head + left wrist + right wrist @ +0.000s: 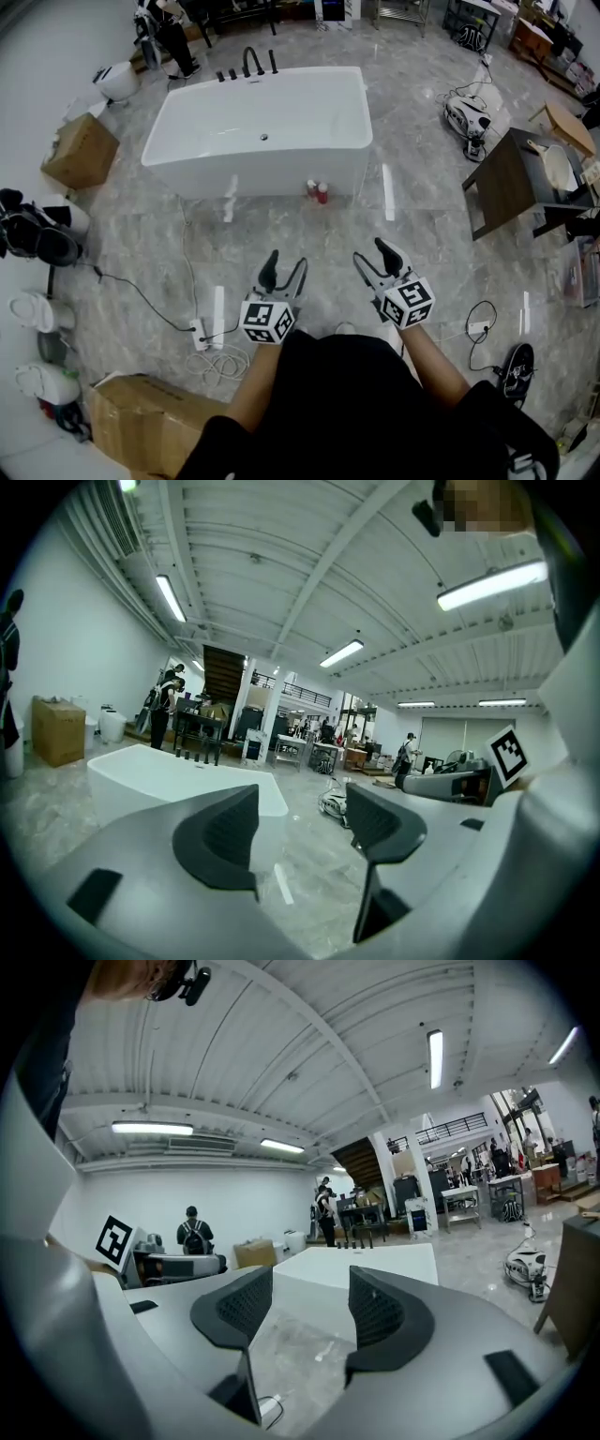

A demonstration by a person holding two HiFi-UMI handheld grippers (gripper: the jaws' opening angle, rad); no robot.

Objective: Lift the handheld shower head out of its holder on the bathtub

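Though empty, two tools (pixel 286 260) (pixel 372 251) (one bathtub (pixel 272 174))

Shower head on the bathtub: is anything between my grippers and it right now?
The bathtub itself: the black fittings sit on its far rim, while the open, empty left gripper and right gripper are over the floor on its near side. Two small red bottles stand by that near wall.

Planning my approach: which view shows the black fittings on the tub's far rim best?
The head view: the black fittings stand clear on the far rim of the bathtub, each piece distinct. The left gripper view shows them small, side-on; the right gripper view likewise.
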